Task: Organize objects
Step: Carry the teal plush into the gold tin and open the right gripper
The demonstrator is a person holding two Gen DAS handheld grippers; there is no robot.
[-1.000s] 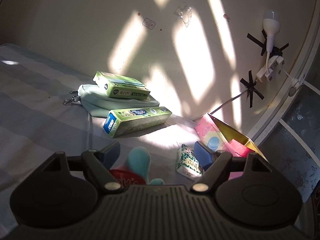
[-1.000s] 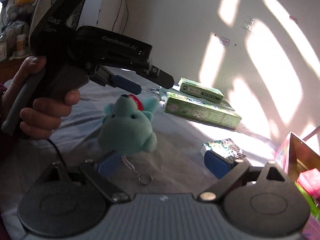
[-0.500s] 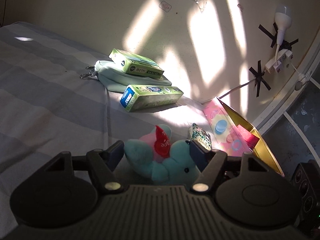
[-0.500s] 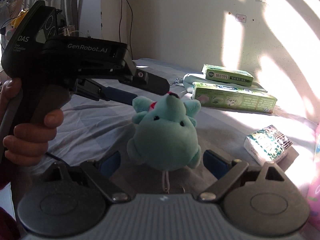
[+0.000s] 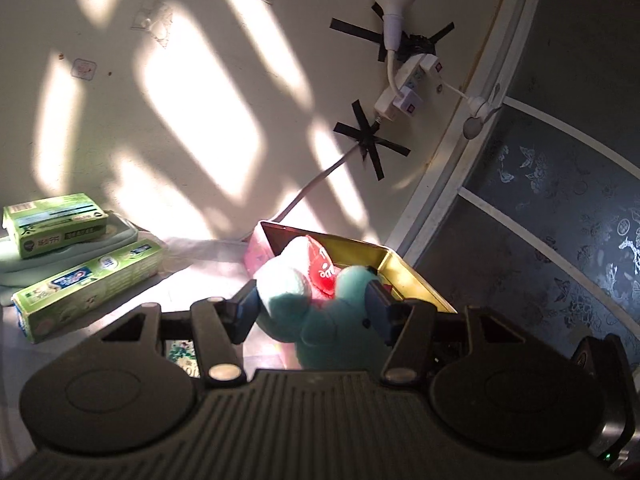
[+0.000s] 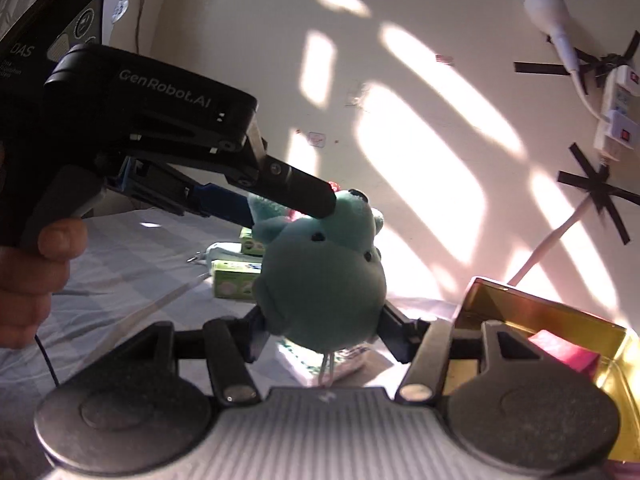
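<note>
A teal plush toy (image 5: 320, 308) with a red tag is clamped between my left gripper's (image 5: 312, 308) blue pads and held in the air just in front of the open gold-lined tin box (image 5: 404, 272). In the right wrist view the same plush (image 6: 320, 276) hangs from the left gripper (image 6: 292, 204) and sits between my right gripper's (image 6: 320, 334) fingers, which stand apart on either side of it. The tin box (image 6: 536, 312) lies to the right with a pink item inside.
Two green boxes (image 5: 88, 280) and a pale pouch (image 5: 24, 264) lie on the bed at the left by the wall. A small patterned packet (image 5: 182, 356) lies below the left gripper. A power strip and cable (image 5: 400, 96) are taped to the wall.
My left gripper has closed on the plush, lifted it off the bed and carried it right toward the tin box. The right gripper has followed and now frames the plush.
</note>
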